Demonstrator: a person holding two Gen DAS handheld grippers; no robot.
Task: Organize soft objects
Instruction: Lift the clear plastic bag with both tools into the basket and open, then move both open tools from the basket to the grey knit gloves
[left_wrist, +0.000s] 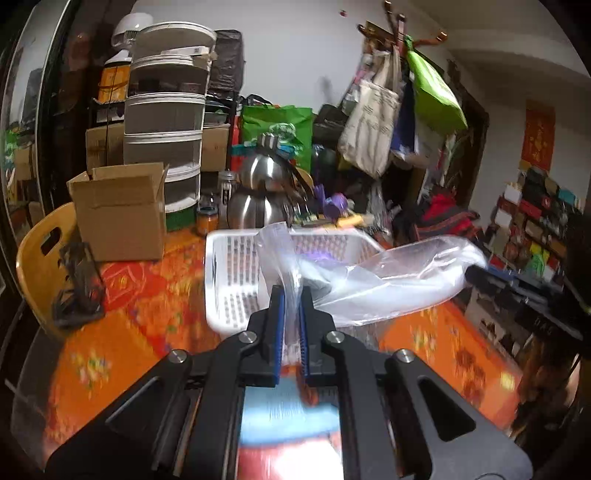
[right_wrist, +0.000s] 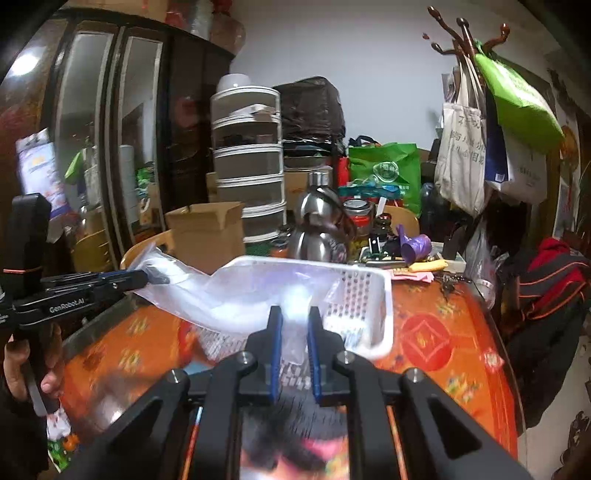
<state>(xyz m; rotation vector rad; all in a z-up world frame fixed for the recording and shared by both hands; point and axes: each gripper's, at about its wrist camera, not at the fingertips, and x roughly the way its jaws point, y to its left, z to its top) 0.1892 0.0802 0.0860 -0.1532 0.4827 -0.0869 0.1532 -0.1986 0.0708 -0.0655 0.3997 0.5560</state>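
A clear plastic bag is stretched in the air between both grippers, above a white perforated plastic basket. My left gripper is shut on one end of the bag. In the right wrist view my right gripper is shut on the other end of the bag, over the basket. The left gripper shows at the left of that view, pinching the bag's far end. The right gripper's tip shows at the right of the left wrist view.
The basket sits on a table with an orange-red patterned cloth. Behind it stand a steel kettle, an open cardboard box, a stacked white rack and jars. A yellow chair is at the left. Bags hang on a coat rack.
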